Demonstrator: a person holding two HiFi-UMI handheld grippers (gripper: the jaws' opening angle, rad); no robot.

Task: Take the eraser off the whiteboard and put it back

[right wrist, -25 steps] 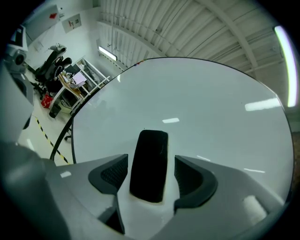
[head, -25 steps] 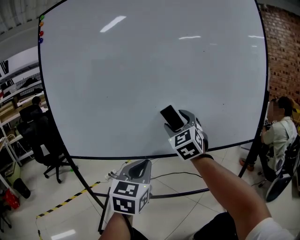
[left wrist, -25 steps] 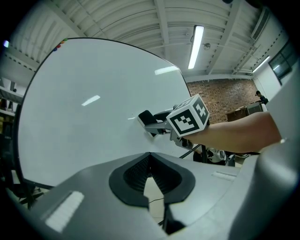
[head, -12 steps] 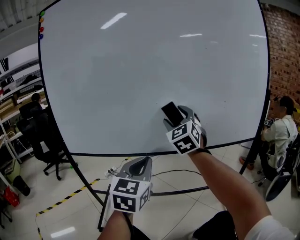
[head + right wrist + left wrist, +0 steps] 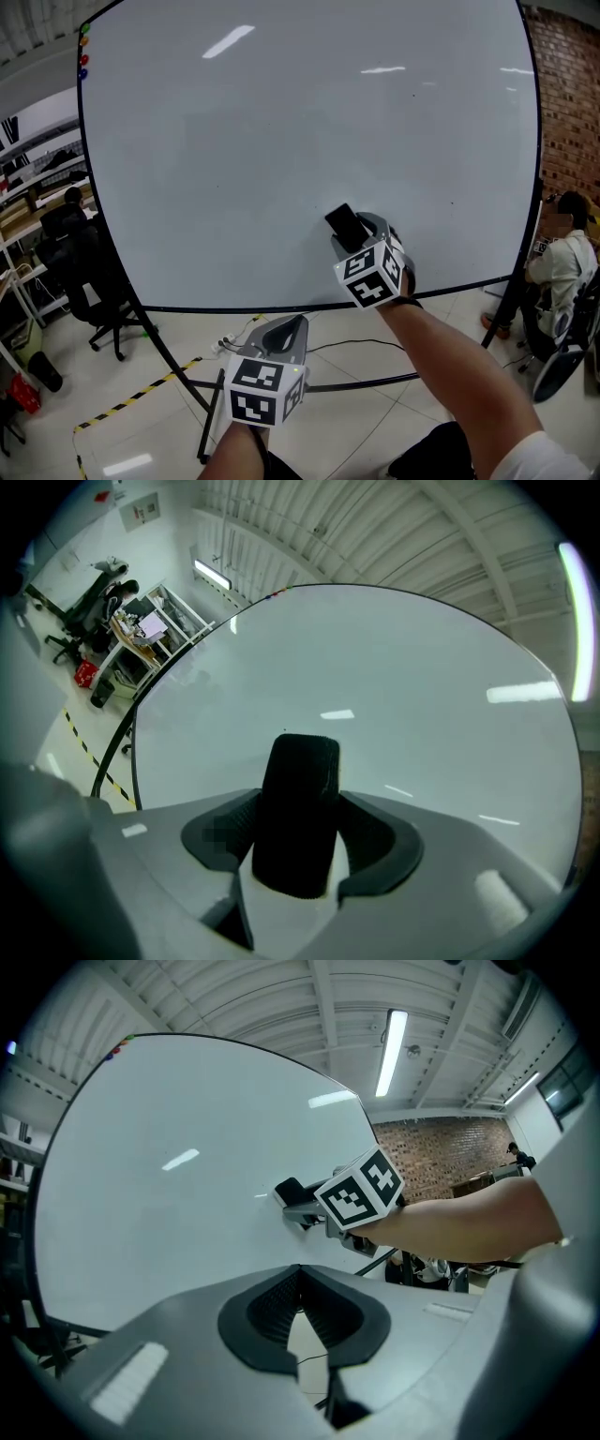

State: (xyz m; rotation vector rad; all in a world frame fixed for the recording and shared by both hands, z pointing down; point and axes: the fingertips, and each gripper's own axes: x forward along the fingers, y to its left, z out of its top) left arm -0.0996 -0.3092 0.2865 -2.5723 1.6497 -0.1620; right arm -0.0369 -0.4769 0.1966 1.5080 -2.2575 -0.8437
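black eraser (image 5: pixel 298 817) flat against the lower part of the whiteboard (image 5: pixel 281 141), between the fingers of the right gripper (image 5: pixel 352 242), which have just been closing and press its sides. left gripper (image 5: pixel 283 328) lower, fingers together, empty.

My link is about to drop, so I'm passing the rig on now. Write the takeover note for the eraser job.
Right gripper: jaws have just been closing on the eraser, and the pads look to meet both its sides.
Left gripper: jaws together, empty, held low, under the whiteboard's bottom edge in the head view.
Eraser: appears to sit against the board, lower right of its middle, not yet lifted.
Done: reach and grip.
Left: pull the eraser off, set it back on the board, release.
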